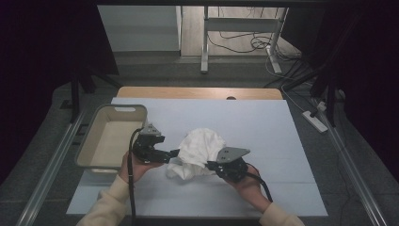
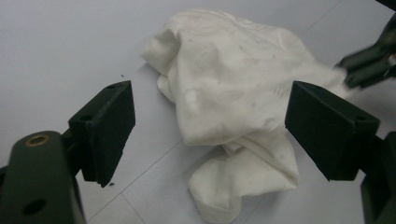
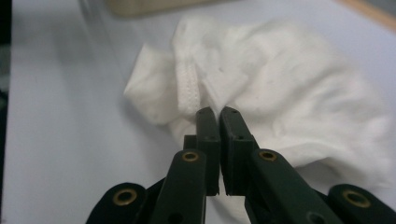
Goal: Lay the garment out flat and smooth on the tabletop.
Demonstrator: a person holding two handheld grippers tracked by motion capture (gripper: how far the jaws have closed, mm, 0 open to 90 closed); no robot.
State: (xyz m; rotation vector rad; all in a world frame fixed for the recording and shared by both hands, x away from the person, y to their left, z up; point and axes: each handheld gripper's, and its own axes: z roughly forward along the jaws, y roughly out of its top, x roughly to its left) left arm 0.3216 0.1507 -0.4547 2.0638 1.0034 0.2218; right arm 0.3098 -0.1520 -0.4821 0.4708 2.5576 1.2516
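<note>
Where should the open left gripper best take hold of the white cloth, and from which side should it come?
Probably the loose lower corner of the white cloth, the part lying nearest the left gripper. It lies low and thin on the table, so the open fingers can likely close over it from the cloth's left side. The right gripper already pinches a fold on the opposite side.

- Left gripper (image 2: 210, 135) with its black fingers (image 2: 105, 130) spread wide, nothing pressed between them;
- Crumpled white cloth (image 2: 233, 93) lies on the pale tabletop (image 2: 60, 51) ahead;
- Right gripper (image 2: 371, 63) touches the cloth's far edge, slightly blurred.
</note>
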